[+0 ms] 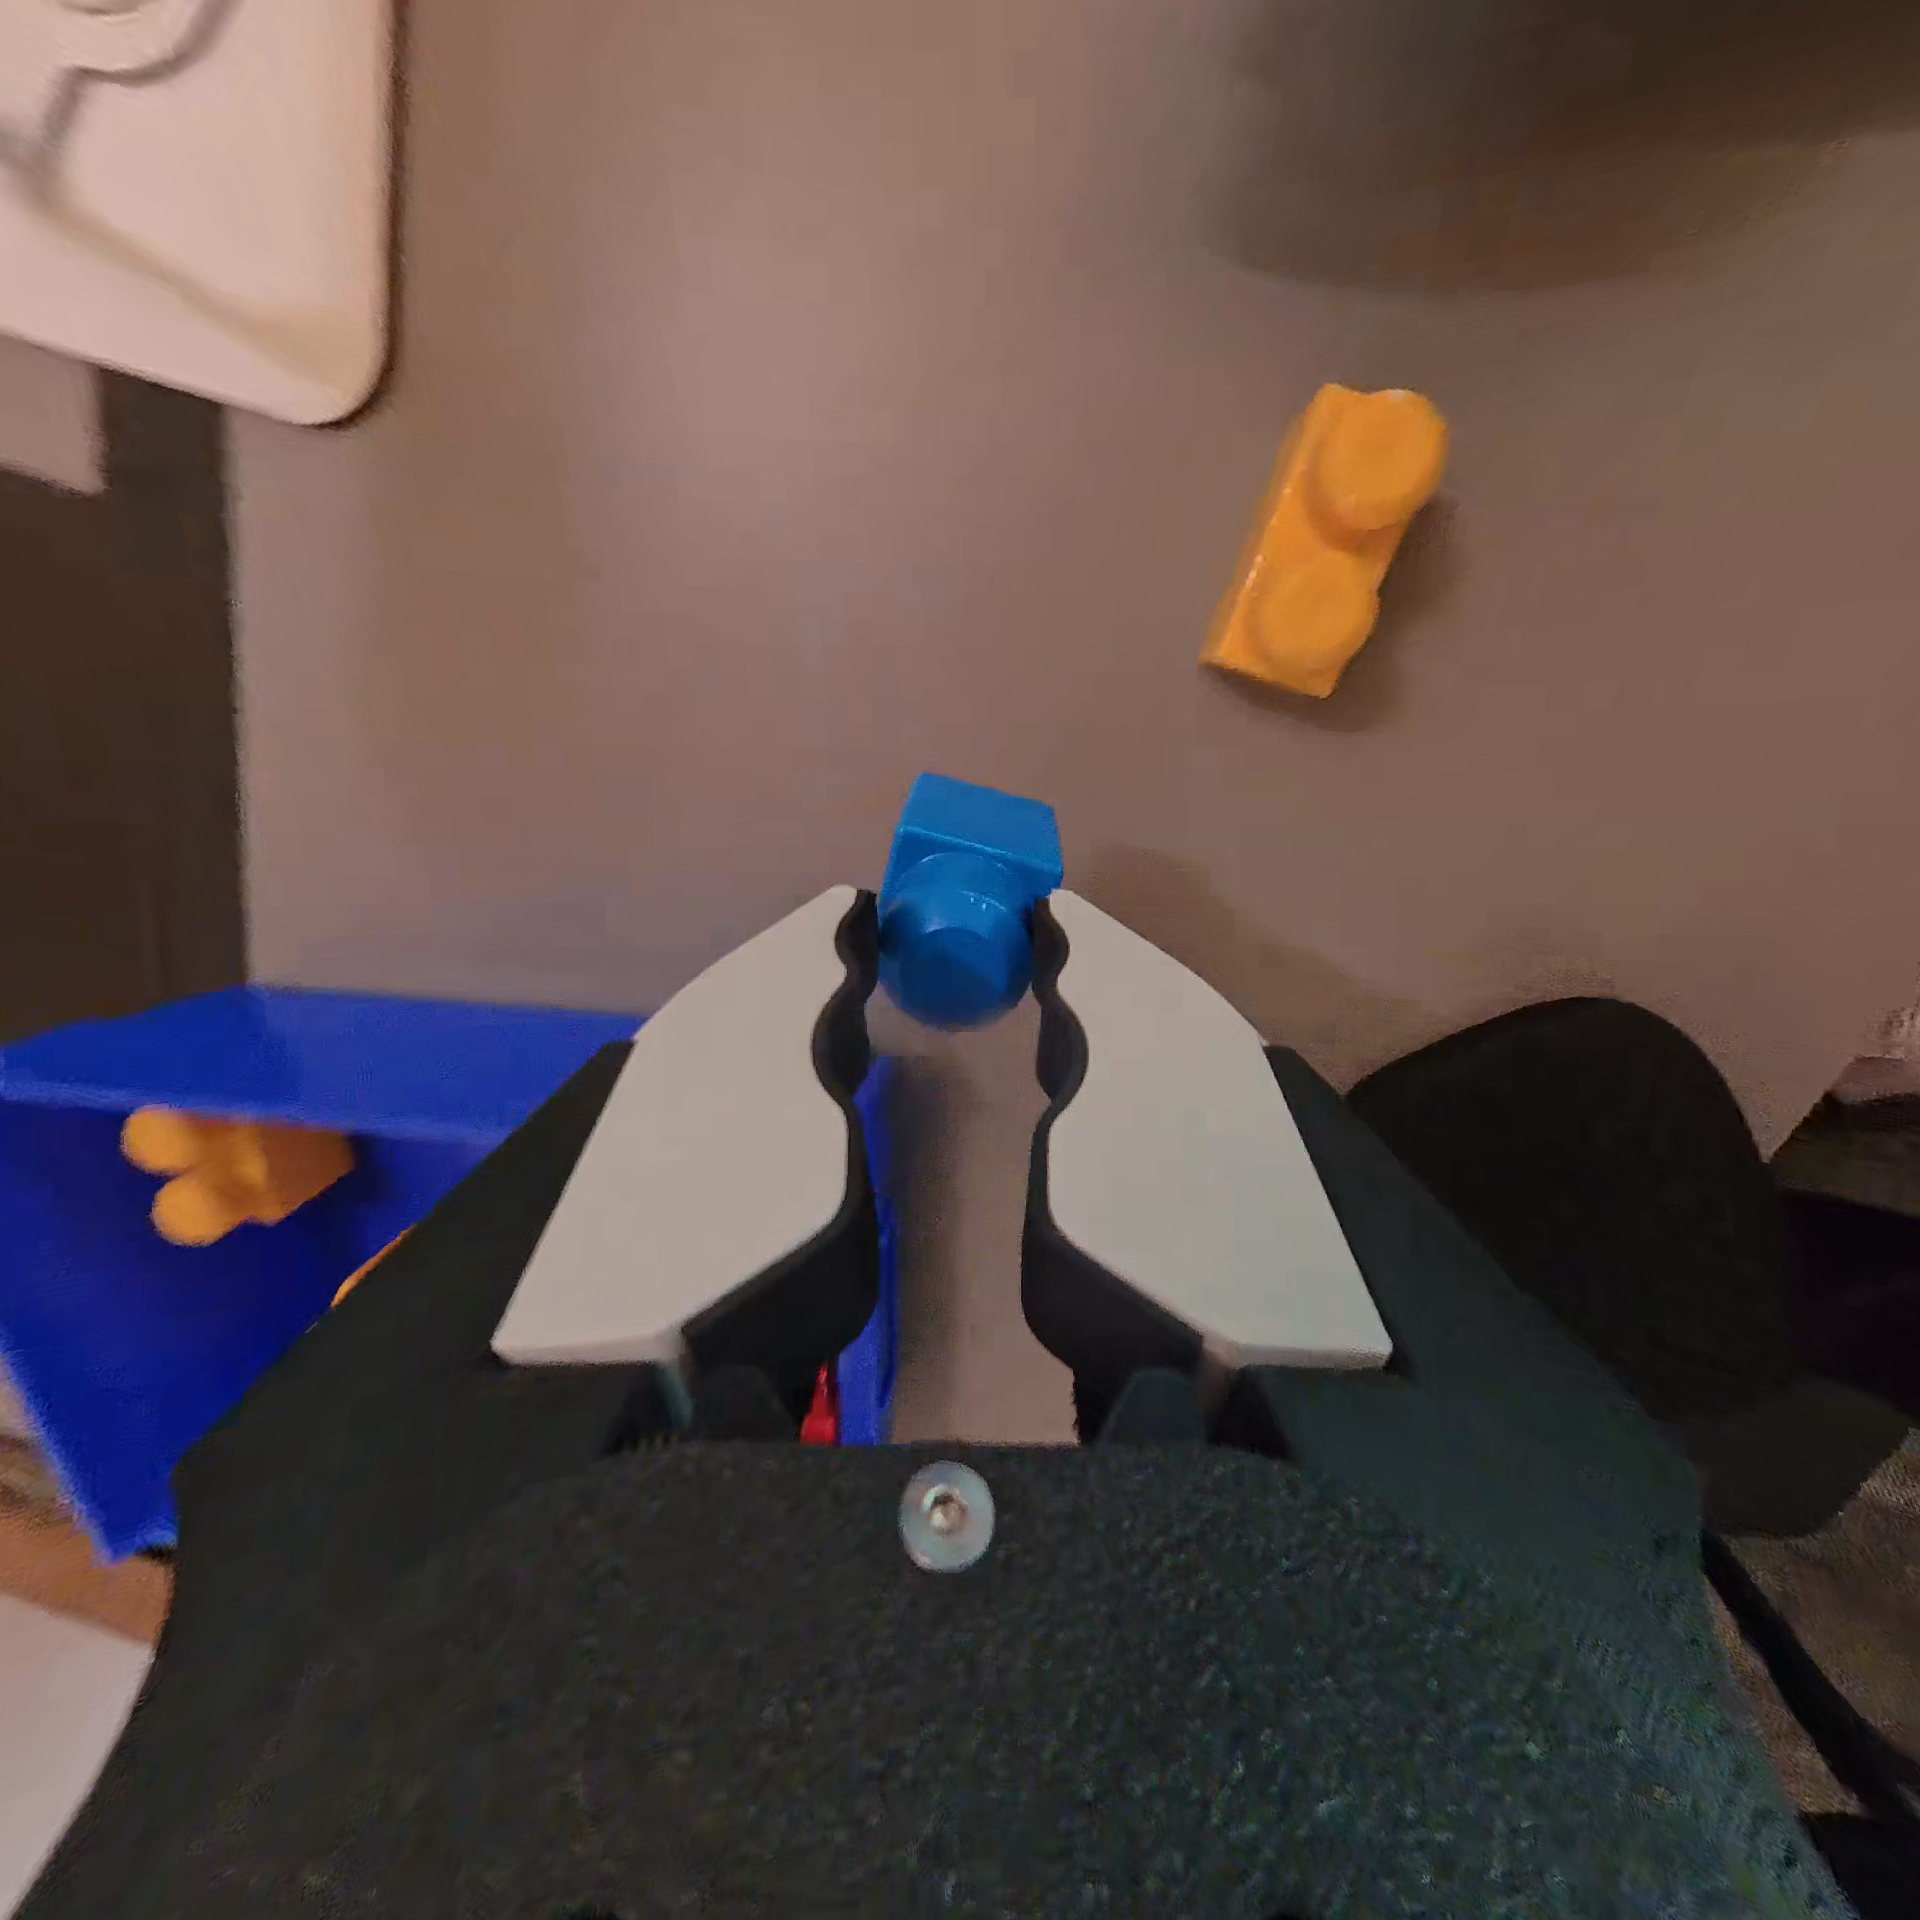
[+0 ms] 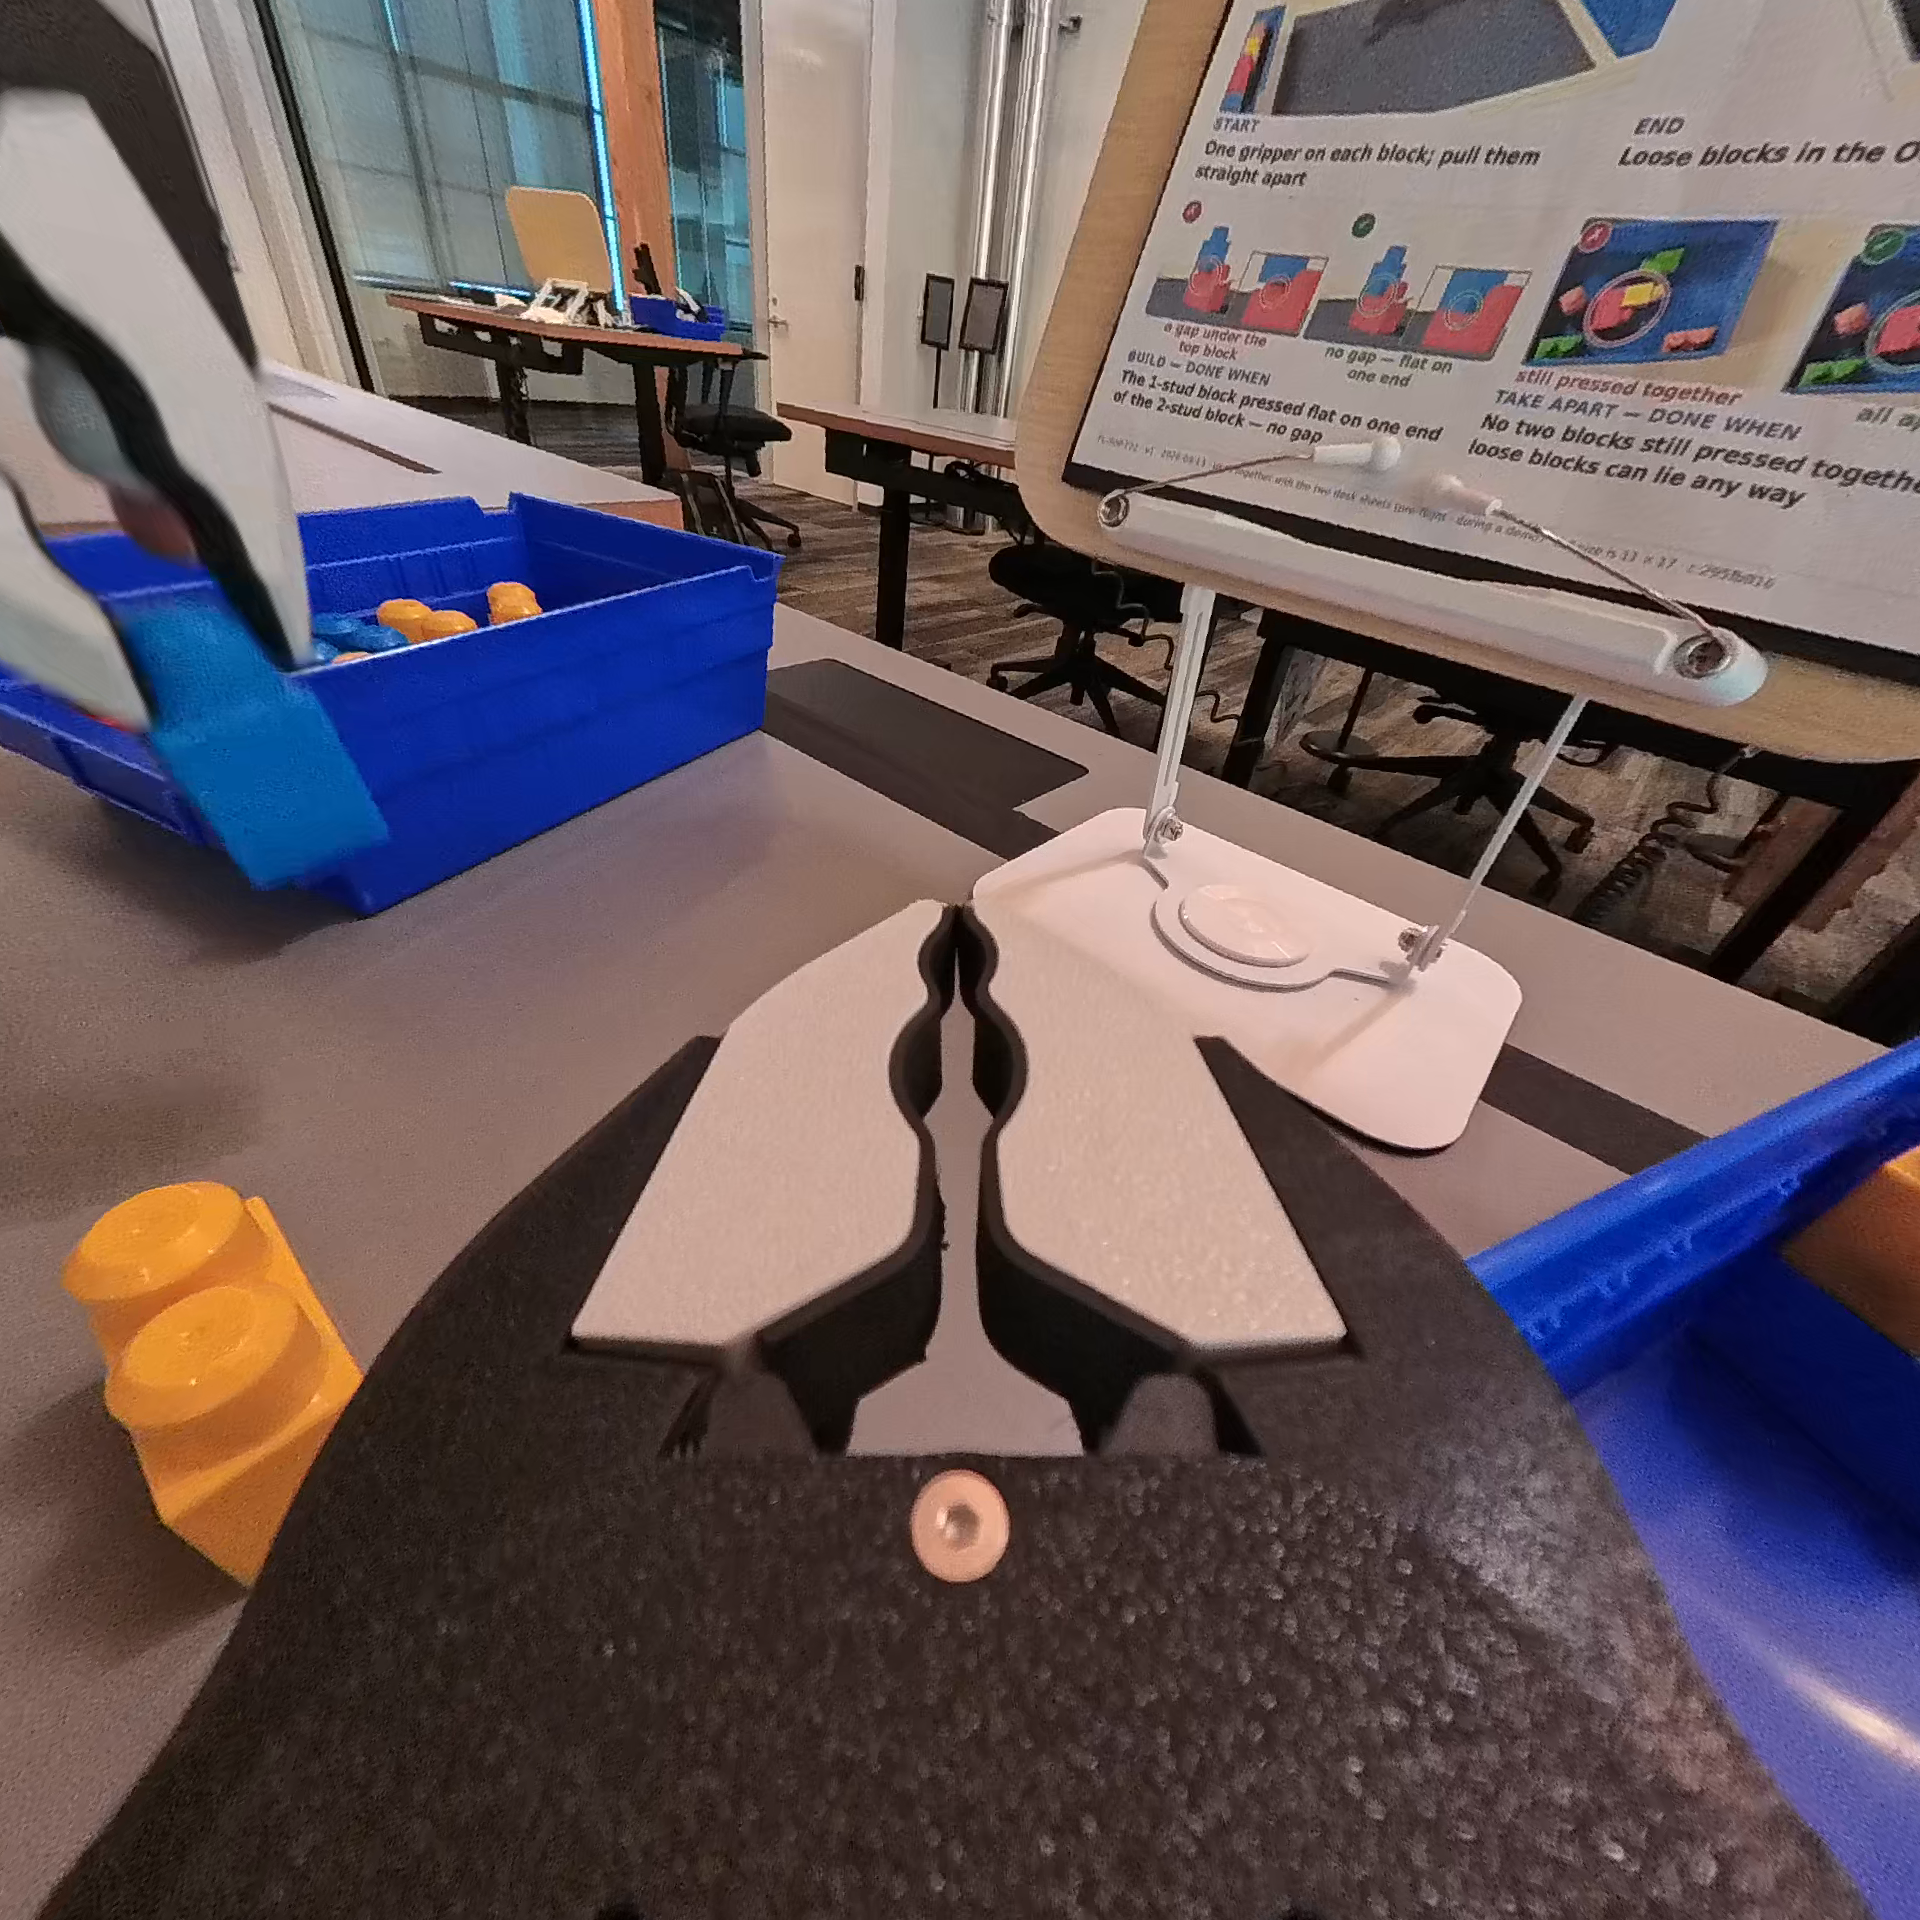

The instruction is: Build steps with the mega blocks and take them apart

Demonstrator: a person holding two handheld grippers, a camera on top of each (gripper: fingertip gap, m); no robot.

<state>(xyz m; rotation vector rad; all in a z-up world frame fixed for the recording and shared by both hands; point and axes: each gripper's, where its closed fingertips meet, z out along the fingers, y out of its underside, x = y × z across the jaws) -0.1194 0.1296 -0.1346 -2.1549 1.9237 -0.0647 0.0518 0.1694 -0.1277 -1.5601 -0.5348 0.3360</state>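
Observation:
My left gripper [image 1: 951, 940] is shut on the stud of a small blue one-stud block [image 1: 971, 894] and holds it above the grey table. An orange two-stud block [image 1: 1320, 540] lies on the table ahead and to the right of it. The same orange block [image 2: 208, 1361] stands at the lower left of the right wrist view, left of my right gripper [image 2: 956, 925]. My right gripper is shut and empty, low over the table. The left gripper with the blue block [image 2: 260, 748] also shows at the upper left of the right wrist view.
A blue bin [image 2: 540, 717] with several orange and blue blocks stands at the left, also in the left wrist view [image 1: 312, 1049]. A second blue bin [image 2: 1704, 1247] is at the right. A white stand [image 2: 1299, 987] holds an instruction board [image 2: 1507, 312] ahead. There is about 20 centimeters between the tips of the two grippers.

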